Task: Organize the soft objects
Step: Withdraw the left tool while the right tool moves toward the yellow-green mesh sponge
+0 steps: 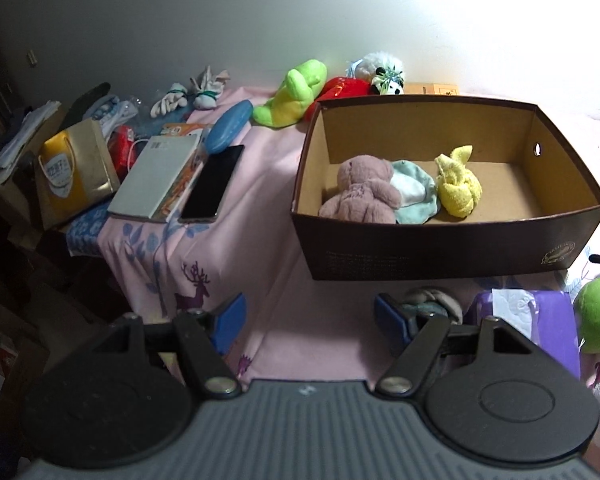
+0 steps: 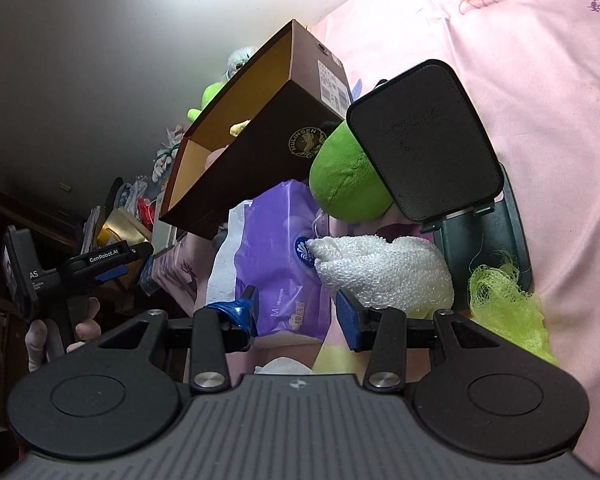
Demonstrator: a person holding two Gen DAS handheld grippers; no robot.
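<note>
A brown cardboard box (image 1: 440, 248) stands on the pink cloth and holds a mauve plush bear (image 1: 364, 196), a teal and white cloth (image 1: 416, 196) and a yellow towel toy (image 1: 458, 188). My left gripper (image 1: 310, 322) is open and empty, in front of the box. A grey rolled sock (image 1: 432, 300) lies by its right finger. My right gripper (image 2: 300, 312) is open, over a purple tissue pack (image 2: 276, 252) and beside a white knit cloth (image 2: 380, 268). A green plush (image 2: 348, 176) lies by the box (image 2: 260, 160).
Behind the box lie a green plush (image 1: 292, 96), a red toy (image 1: 344, 90) and a white fluffy toy (image 1: 380, 72). A phone (image 1: 214, 184), book (image 1: 156, 178) and blue case (image 1: 228, 126) lie left. A black speaker (image 2: 424, 140) and yellow mesh (image 2: 504, 304) lie right.
</note>
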